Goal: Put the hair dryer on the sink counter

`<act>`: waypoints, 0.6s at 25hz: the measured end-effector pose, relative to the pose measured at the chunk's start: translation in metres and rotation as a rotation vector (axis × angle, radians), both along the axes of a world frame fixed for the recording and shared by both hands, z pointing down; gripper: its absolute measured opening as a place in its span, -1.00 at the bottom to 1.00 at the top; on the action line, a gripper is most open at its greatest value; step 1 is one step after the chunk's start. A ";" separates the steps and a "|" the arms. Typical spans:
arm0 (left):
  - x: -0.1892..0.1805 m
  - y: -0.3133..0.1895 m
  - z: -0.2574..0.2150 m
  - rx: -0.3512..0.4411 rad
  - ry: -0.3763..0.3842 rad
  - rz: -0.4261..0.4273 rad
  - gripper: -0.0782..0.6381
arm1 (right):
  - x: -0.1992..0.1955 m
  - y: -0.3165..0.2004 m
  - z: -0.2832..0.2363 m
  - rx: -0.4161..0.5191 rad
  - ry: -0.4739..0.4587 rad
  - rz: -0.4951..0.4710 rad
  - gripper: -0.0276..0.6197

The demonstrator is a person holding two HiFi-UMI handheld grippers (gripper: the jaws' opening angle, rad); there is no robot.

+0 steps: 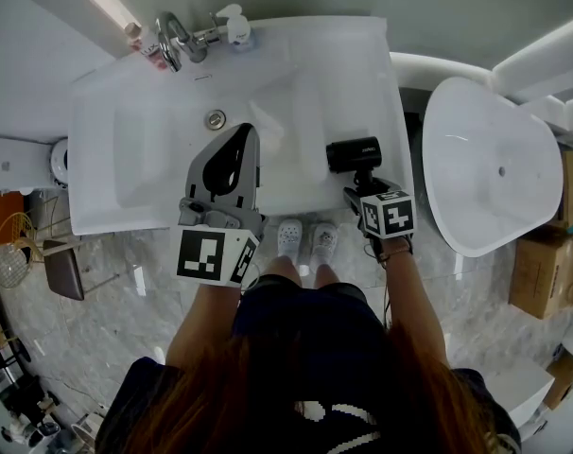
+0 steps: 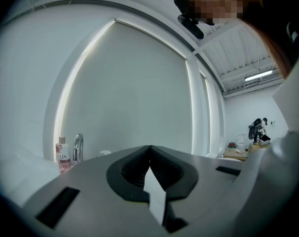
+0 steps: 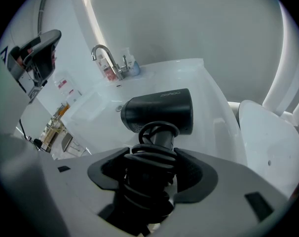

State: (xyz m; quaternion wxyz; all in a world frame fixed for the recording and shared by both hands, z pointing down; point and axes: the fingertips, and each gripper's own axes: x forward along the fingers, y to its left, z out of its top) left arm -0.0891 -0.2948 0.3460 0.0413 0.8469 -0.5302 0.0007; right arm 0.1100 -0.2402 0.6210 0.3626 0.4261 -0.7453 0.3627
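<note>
The black hair dryer [image 1: 353,154] hangs over the front right part of the white sink counter [image 1: 367,74]. My right gripper [image 1: 364,185] is shut on its handle, which has the black cord wound around it. In the right gripper view the dryer's barrel [image 3: 159,110] lies crosswise just beyond the jaws [image 3: 152,154], with the counter [image 3: 199,78] below it. Whether the dryer touches the counter I cannot tell. My left gripper [image 1: 237,138] is held over the front of the basin, its tips meeting with nothing between them [image 2: 149,148].
A chrome faucet [image 1: 173,41], a pink bottle [image 1: 140,38] and a white dispenser [image 1: 234,25] stand at the sink's back edge. A white bathtub [image 1: 494,168] is at the right, with cardboard boxes [image 1: 542,272] beyond it. The person's white shoes [image 1: 305,239] stand at the sink's front.
</note>
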 end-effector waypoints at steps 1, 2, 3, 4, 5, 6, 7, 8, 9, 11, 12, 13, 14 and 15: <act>0.000 -0.001 0.000 -0.001 -0.003 0.000 -0.73 | 0.000 0.000 0.002 -0.011 -0.001 0.002 -0.01; 0.000 -0.002 0.000 -0.002 -0.005 0.000 -0.73 | 0.000 0.000 0.003 -0.020 -0.005 0.005 0.00; -0.001 -0.003 0.001 -0.002 -0.006 -0.001 -0.73 | 0.000 0.000 0.004 -0.026 -0.010 0.008 0.00; -0.001 -0.003 0.001 -0.003 -0.006 -0.001 -0.73 | 0.000 0.000 0.004 -0.032 -0.014 0.011 0.00; -0.001 -0.004 0.001 -0.003 -0.006 -0.001 -0.73 | -0.001 0.000 0.005 -0.038 -0.018 0.012 0.00; -0.001 -0.004 0.001 -0.004 -0.006 0.000 -0.73 | -0.001 0.000 0.005 -0.045 -0.022 0.014 0.00; -0.001 -0.004 0.001 -0.004 -0.006 0.001 -0.73 | -0.001 0.000 0.005 -0.053 -0.027 0.019 0.00; 0.000 -0.005 0.001 -0.004 -0.005 0.001 -0.73 | 0.000 0.000 0.004 -0.060 -0.030 0.026 0.00; 0.001 -0.005 0.001 -0.004 -0.004 0.002 -0.73 | 0.002 -0.001 0.003 -0.064 -0.028 0.033 0.00; 0.003 -0.006 0.000 -0.004 -0.003 0.006 -0.73 | 0.004 -0.001 0.003 -0.071 -0.018 0.037 0.00; 0.004 -0.007 0.000 -0.004 -0.003 0.009 -0.73 | 0.004 -0.001 0.003 -0.074 -0.012 0.035 0.00; 0.005 -0.007 0.000 -0.004 -0.003 0.011 -0.73 | 0.005 -0.001 0.003 -0.078 -0.009 0.034 0.00; 0.006 -0.008 0.000 -0.004 -0.002 0.014 -0.73 | 0.005 -0.001 0.003 -0.081 -0.008 0.034 0.00; 0.007 -0.008 0.000 -0.004 -0.002 0.015 -0.73 | 0.005 -0.001 0.003 -0.084 -0.009 0.035 0.00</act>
